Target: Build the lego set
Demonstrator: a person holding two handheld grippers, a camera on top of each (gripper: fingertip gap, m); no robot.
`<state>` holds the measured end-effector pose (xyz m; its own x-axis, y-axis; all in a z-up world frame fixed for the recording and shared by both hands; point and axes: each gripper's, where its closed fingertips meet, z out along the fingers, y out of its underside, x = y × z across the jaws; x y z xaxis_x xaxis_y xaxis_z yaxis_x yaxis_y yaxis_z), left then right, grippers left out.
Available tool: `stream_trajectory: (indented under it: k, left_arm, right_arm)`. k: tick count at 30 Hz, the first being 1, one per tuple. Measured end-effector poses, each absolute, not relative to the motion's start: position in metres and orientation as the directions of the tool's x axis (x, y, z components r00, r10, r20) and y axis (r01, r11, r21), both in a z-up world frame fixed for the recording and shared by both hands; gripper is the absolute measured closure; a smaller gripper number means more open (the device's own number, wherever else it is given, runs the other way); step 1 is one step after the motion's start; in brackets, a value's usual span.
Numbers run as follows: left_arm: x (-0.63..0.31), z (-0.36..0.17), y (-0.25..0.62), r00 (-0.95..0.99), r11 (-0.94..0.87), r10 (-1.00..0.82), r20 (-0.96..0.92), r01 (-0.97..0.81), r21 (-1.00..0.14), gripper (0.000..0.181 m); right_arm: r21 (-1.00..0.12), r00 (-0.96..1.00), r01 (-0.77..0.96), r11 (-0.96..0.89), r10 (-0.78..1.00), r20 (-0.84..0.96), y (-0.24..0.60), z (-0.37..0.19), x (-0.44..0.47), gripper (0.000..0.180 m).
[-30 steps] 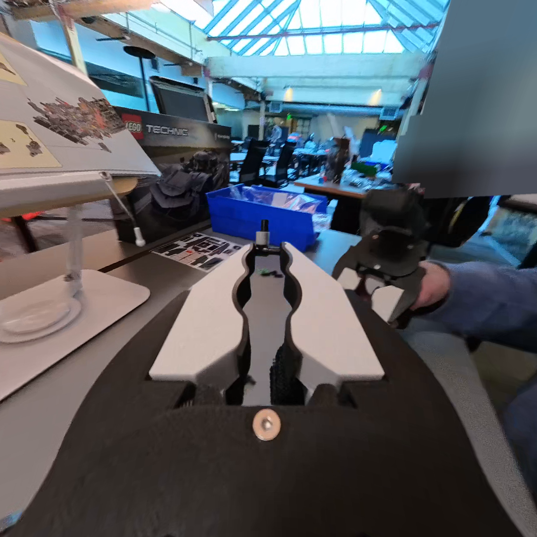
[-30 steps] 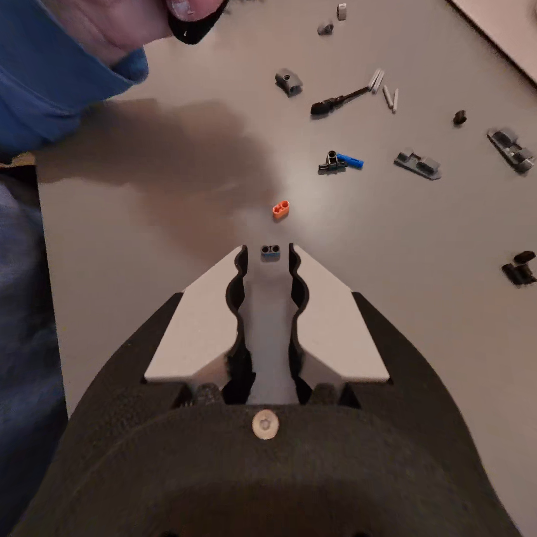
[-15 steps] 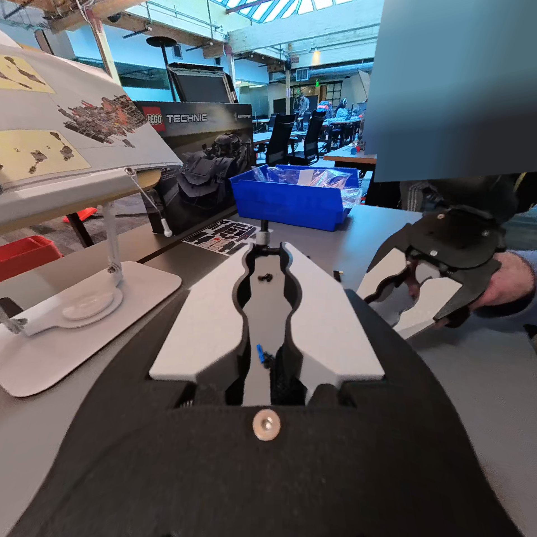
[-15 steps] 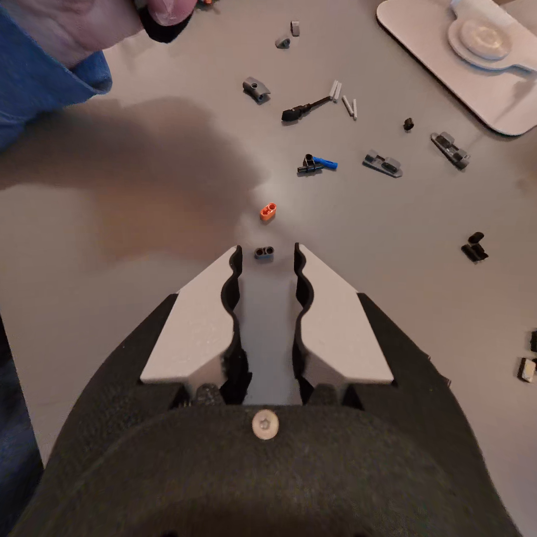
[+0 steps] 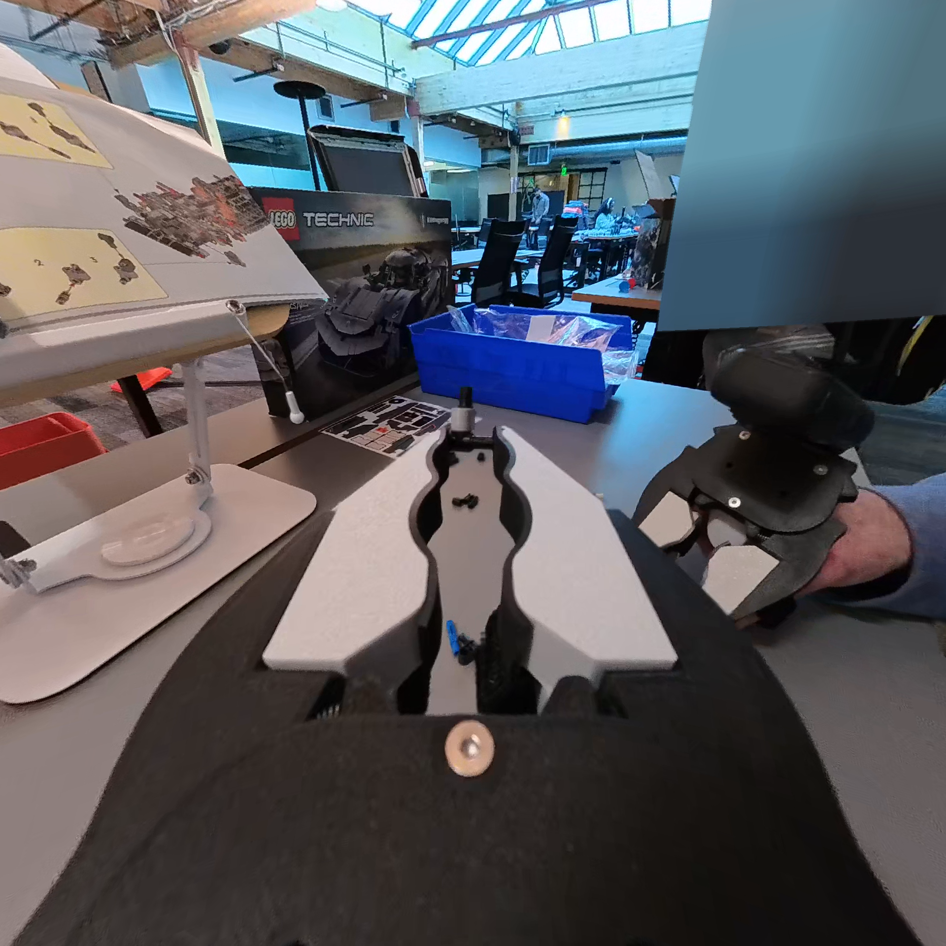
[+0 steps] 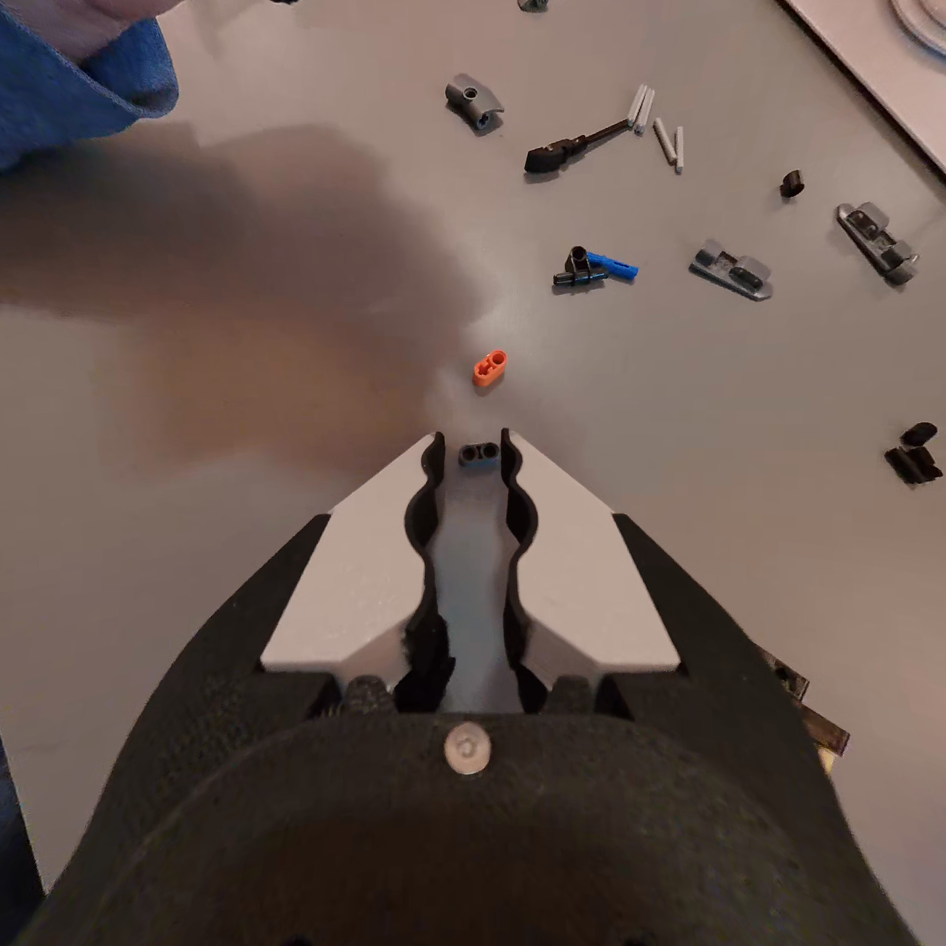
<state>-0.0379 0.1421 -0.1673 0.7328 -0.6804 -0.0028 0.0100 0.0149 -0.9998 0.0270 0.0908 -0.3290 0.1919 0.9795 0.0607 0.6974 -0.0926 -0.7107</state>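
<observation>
Dark grey two-hole lego link (image 6: 479, 453) loose between spread right jaws; left jaws pinching a small black-and-grey pin assembly (image 5: 465, 420).

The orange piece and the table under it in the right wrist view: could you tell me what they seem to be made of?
The orange piece looks like moulded plastic, smooth with a slight sheen and crisp round holes. The table seems a grey laminate or coated top, judging by its soft, even reflection; its core cannot be told.

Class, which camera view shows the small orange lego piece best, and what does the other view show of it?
The right wrist view: it looks down on the grey table, where the orange lego piece lies in clear sight, just beyond the right gripper fingertips. The left wrist view does not show it: that gripper's own body hides that stretch of table.
</observation>
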Motion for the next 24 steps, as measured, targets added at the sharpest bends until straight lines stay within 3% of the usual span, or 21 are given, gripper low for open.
stream_trajectory:
  k: [10,16,24]
  left_arm:
    - [-0.039,-0.149,0.141,0.703,0.01,-0.704,0.103,0.154,-0.988,0.166]
    - [-0.046,-0.14,0.144,0.721,0.024,-0.679,0.135,0.207,-0.978,0.167]
    - [-0.049,-0.125,0.137,0.592,-0.015,-0.762,0.263,0.39,-0.921,0.166]
  right_arm:
    - [-0.711,0.181,0.7,-0.067,0.98,0.086,0.087,-0.329,0.027,0.167]
    - [-0.75,0.221,0.657,-0.077,0.971,0.093,0.09,-0.317,0.026,0.146]
    - [-0.789,0.248,0.606,-0.098,0.966,0.069,0.088,-0.301,0.03,0.142]
